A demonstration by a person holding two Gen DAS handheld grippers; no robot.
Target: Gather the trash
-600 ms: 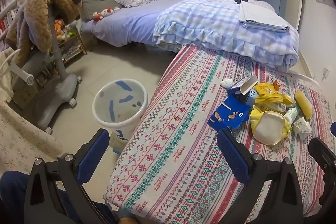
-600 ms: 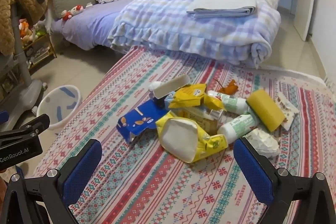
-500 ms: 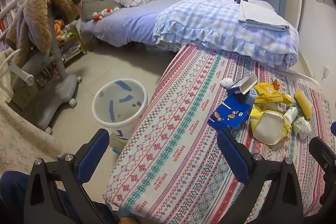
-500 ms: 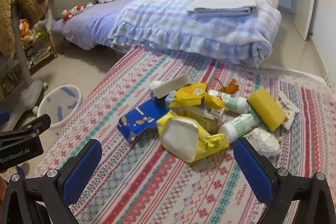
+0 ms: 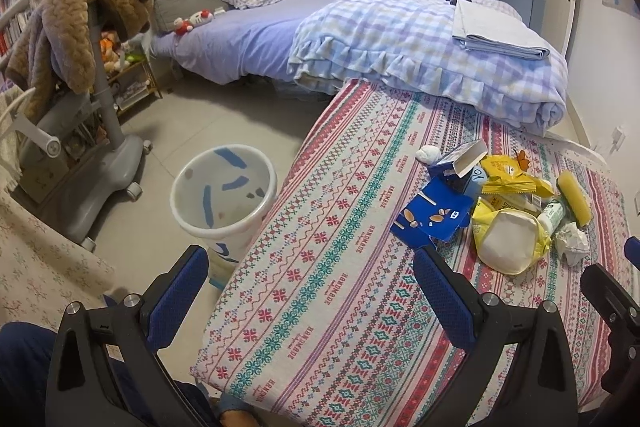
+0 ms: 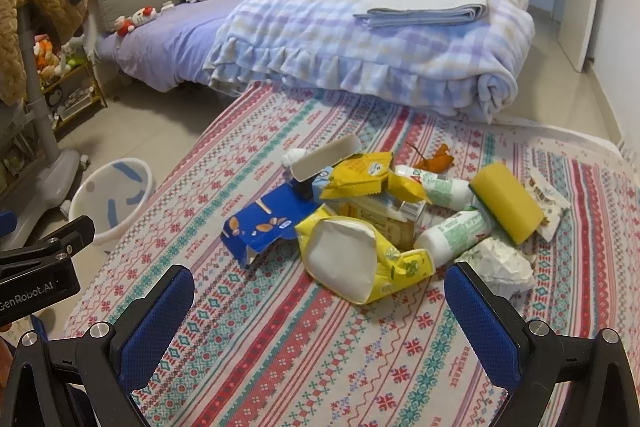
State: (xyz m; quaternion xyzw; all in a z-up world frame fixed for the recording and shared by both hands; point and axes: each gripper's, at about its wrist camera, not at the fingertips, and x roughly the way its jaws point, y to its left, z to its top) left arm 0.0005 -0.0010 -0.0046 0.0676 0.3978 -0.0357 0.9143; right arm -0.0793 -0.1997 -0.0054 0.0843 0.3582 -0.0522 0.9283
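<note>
Job: pick up the trash and put it in the bin.
Table: a table (image 6: 280,367) with a stripy cloth holds all the trash.
Trash pile: the pile (image 6: 392,215) sits in the middle of the table, a bit toward the far right corner.
Blue box: a flat torn blue box (image 6: 262,225) lies on the left side of the pile, nearest the bin.
Yellow bag: an open yellow bag (image 6: 360,259) lies at the front of the pile, nearest the claws.
Sponge: a yellow sponge (image 6: 506,201) leans on the right side of the pile.
Bottles: two small white bottles (image 6: 456,233) lie under the sponge.
Paper ball: a crumpled paper ball (image 6: 500,263) sits at the front right of the pile.
Bin: the white bin (image 5: 224,197) stands on the floor just beside the left edge of the table.
In the bin: I see only blue marks and a few small dark spots; I cannot tell if any trash is inside.
Left claw: the left claw (image 5: 310,291) is wide open and holds nothing. It hangs over the near left edge of the table.
Right claw: the right claw (image 6: 320,301) is wide open and holds nothing. It points at the yellow bag.
Done: it looks like nothing is picked up yet.
Left to do: it looks like the whole pile has to go in the bin.
</note>
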